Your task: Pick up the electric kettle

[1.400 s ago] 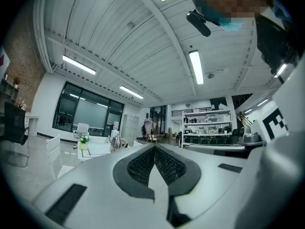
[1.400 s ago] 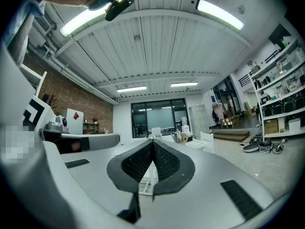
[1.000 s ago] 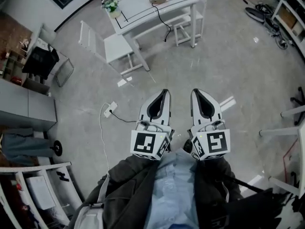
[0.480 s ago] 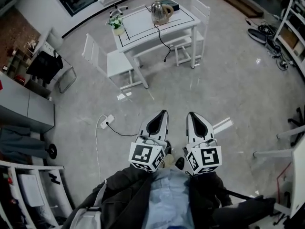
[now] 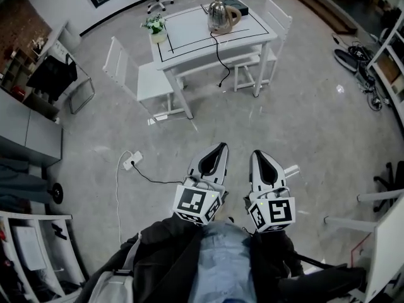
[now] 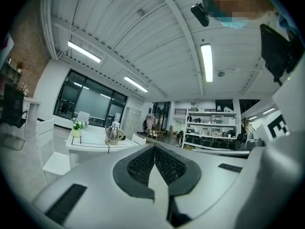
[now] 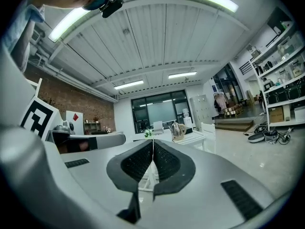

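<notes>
The steel electric kettle (image 5: 221, 15) with a tan handle stands on its base at the far right of a white table (image 5: 189, 33), its black cord hanging off the front edge. It also shows small in the left gripper view as the kettle (image 6: 112, 134) and in the right gripper view as the kettle (image 7: 178, 129). My left gripper (image 5: 221, 148) and right gripper (image 5: 260, 154) are held side by side near my body, far short of the table. Both are shut with nothing between the jaws and point level toward the table.
A potted plant (image 5: 155, 26) sits on the table's left end. White chairs (image 5: 136, 74) stand at the left and right of the table. A power strip (image 5: 131, 161) with cable lies on the grey floor. Shelving (image 5: 388, 49) lines the right side, desks the left.
The table and kettle have come nearer and lower in the head view as I walk toward them. Both grippers stay shut and side by side.
</notes>
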`<state>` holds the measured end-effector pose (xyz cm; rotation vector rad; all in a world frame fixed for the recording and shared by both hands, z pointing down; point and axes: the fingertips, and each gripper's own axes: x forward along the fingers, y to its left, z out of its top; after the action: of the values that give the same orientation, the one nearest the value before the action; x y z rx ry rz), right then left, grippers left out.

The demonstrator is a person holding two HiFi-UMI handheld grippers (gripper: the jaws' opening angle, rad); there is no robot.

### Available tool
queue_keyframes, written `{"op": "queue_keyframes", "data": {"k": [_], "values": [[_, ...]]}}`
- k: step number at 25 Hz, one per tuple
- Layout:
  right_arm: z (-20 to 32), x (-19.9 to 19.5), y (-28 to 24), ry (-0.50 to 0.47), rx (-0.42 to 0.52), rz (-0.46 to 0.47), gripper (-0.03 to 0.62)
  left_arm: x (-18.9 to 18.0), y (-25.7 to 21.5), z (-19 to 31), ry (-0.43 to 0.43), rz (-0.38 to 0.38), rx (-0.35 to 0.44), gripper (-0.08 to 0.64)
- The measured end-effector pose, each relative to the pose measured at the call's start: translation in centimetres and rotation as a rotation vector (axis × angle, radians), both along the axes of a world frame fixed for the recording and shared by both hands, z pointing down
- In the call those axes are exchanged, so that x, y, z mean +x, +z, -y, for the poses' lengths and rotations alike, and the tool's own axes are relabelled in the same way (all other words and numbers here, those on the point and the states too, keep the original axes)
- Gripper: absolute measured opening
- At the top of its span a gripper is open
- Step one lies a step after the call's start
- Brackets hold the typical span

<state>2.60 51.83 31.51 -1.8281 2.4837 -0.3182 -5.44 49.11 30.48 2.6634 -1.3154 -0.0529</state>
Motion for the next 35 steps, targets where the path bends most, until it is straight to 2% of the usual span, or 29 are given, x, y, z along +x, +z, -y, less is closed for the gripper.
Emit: {"op": "queue_keyframes", "data": {"k": [5,13,17,25,35], "values": [[6.1,-1.5,-0.3,-0.028,0.000,-0.011,0.018,-1.1,-0.1,5.7,-0.014,-0.011,-0.004,0.008],[13.6,-4.3,-1.4,-0.048,0.026,-0.033,0.018,-3.7,-1.3,12.9,-0.026,-0.046,0.035,0.008],[15.5,-5.2,-2.1,-0.037,0.044,-0.053,0.018,-4.6,-2.0,14.9,-0.012,-0.067,0.056,0.008],[17.4,-4.8,-1.7,-0.003,0.011,-0.066,0.018,-4.1,-0.7,16.8,0.026,-0.086,0.008,0.008],[20.9,-3.3,-0.3,0.001,-0.026,-0.032,0.018,-3.3,0.8,20.4,-0.005,-0.054,-0.030,0.008]]}}
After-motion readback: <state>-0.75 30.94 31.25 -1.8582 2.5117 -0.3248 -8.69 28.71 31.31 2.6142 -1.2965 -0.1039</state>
